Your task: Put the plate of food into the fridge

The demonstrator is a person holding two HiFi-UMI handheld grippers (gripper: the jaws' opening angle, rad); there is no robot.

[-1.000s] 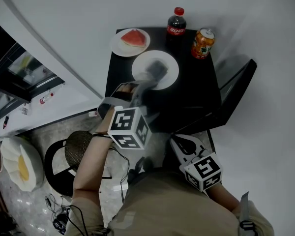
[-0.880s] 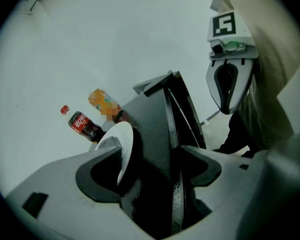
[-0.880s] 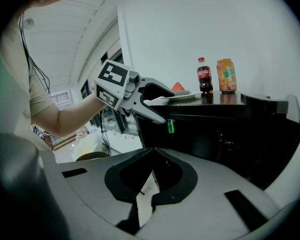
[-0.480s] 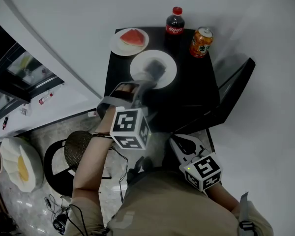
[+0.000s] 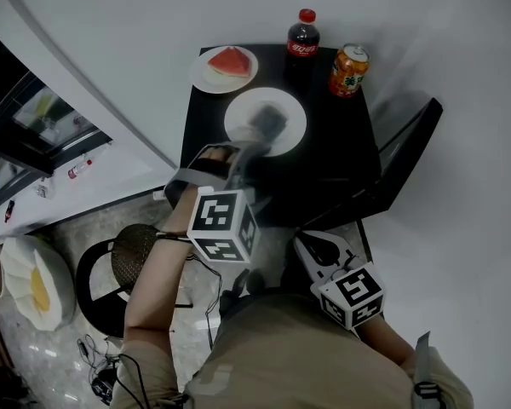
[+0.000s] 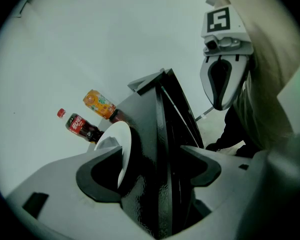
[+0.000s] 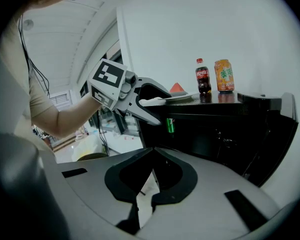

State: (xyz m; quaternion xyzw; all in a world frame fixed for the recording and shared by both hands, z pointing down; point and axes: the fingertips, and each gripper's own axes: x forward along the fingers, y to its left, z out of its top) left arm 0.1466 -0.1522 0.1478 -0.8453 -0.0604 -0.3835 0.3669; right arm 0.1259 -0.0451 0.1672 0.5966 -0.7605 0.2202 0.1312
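Your left gripper [image 6: 152, 169] was spread around the plate [image 5: 291, 124] rim at 6 o'clock; right gripper [image 7: 143, 202] near-closed, empty. A shallow edge grip could've tipped the food [image 5: 268, 119].

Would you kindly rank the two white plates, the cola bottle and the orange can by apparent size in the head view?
1. White round plate with dark food
2. White round plate with the red watermelon slice
3. Dark plastic cola bottle and orange metal can: these look alike, so unranked.
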